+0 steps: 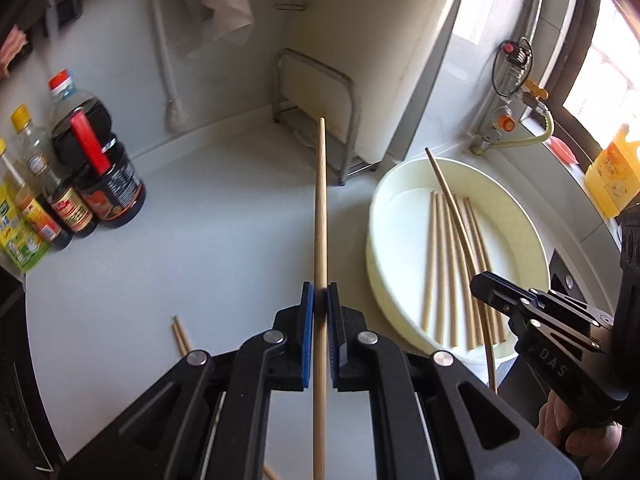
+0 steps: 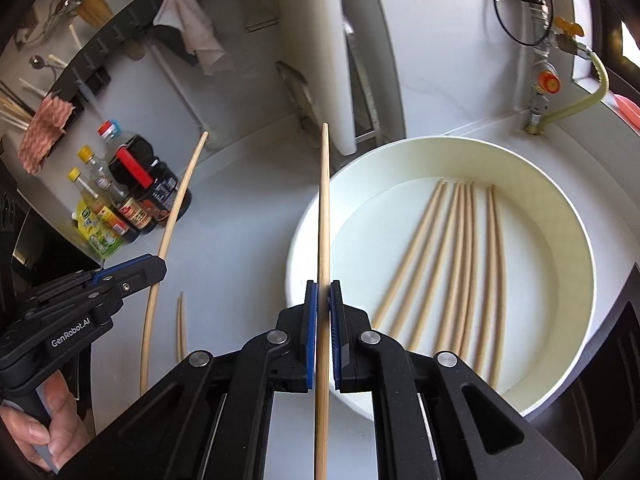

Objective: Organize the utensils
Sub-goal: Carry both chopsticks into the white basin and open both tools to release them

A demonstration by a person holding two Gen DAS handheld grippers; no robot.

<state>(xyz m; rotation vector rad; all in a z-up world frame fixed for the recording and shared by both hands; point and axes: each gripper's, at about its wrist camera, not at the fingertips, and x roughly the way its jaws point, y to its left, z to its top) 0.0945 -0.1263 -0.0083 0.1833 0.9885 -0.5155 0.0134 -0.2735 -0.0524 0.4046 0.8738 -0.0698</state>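
My left gripper is shut on a wooden chopstick that points forward above the white counter. My right gripper is shut on another wooden chopstick, held over the near left rim of a round white basin. Several chopsticks lie side by side in the basin. In the left wrist view the right gripper holds its chopstick above the basin. In the right wrist view the left gripper and its chopstick are at the left. Two chopsticks lie on the counter.
Sauce and oil bottles stand at the counter's left. A metal rack with a white cutting board stands at the back. A gas valve and yellow hose are at the right wall. A yellow oil jug sits on the windowsill.
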